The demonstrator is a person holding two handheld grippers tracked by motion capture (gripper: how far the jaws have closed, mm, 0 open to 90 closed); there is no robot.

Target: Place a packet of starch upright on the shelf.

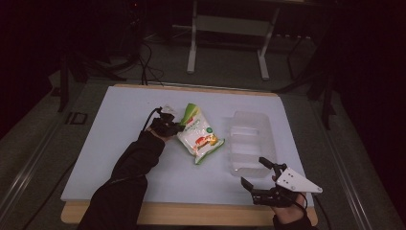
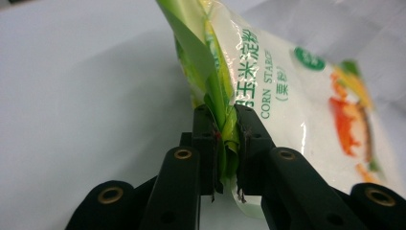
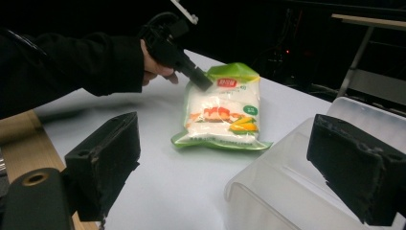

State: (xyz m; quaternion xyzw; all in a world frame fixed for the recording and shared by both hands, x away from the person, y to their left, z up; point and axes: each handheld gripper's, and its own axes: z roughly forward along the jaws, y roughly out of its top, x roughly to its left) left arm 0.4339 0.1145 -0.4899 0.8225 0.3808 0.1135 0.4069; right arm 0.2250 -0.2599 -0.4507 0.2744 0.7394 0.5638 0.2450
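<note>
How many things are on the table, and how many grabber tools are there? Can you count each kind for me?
Green and white plastic bag of corn starch: 1
Clear plastic rectangular container: 1
Black two-jaw tools, left tool pinching the bag's edge and right tool open near the container: 2
Total: 4

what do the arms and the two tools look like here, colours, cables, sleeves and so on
Both arms wear dark, black-looking long sleeves. The left black two-jaw tool has blocky jaws on links with brass-coloured rivets, and a black cable loops from it. The right black two-jaw tool carries a pale grey three-cornered plate with small dark holes.
</note>
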